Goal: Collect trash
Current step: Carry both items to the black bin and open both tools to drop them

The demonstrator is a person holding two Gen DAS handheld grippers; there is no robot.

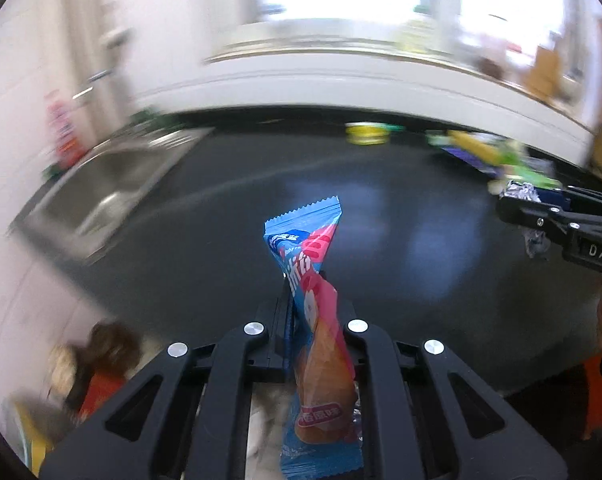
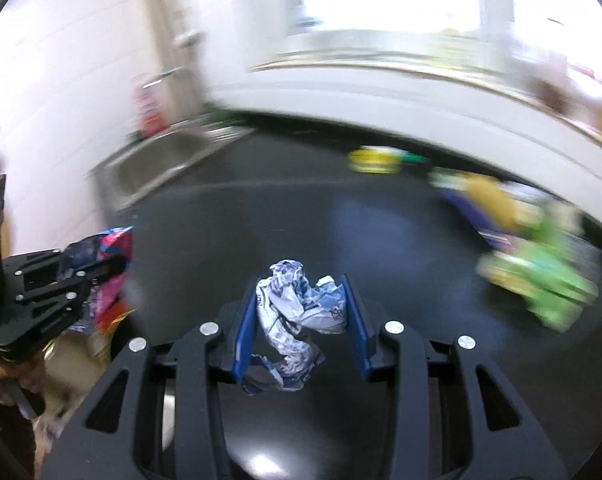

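Left gripper (image 1: 301, 304): jaws clenched on the blue-and-pink plastic snack wrapper (image 1: 321, 344), pinched mid-length.
Right gripper (image 2: 301, 300): jaws grasping the crumpled blue-white foil wad (image 2: 297, 320), between blue pads.

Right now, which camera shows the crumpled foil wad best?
The right wrist view: the crumpled foil wad sits centred between the right gripper's blue pads. The left wrist view catches only a small piece at its right edge.

We see a wrapper (image 1: 319, 312) in blue and pink with white lettering and an orange patch — and a crumpled wad (image 2: 297, 320) of white printed with blue. Our finger pads (image 2: 245, 332) are blue, the counter (image 1: 221, 216) black, the far packets (image 2: 541, 280) green and yellow.
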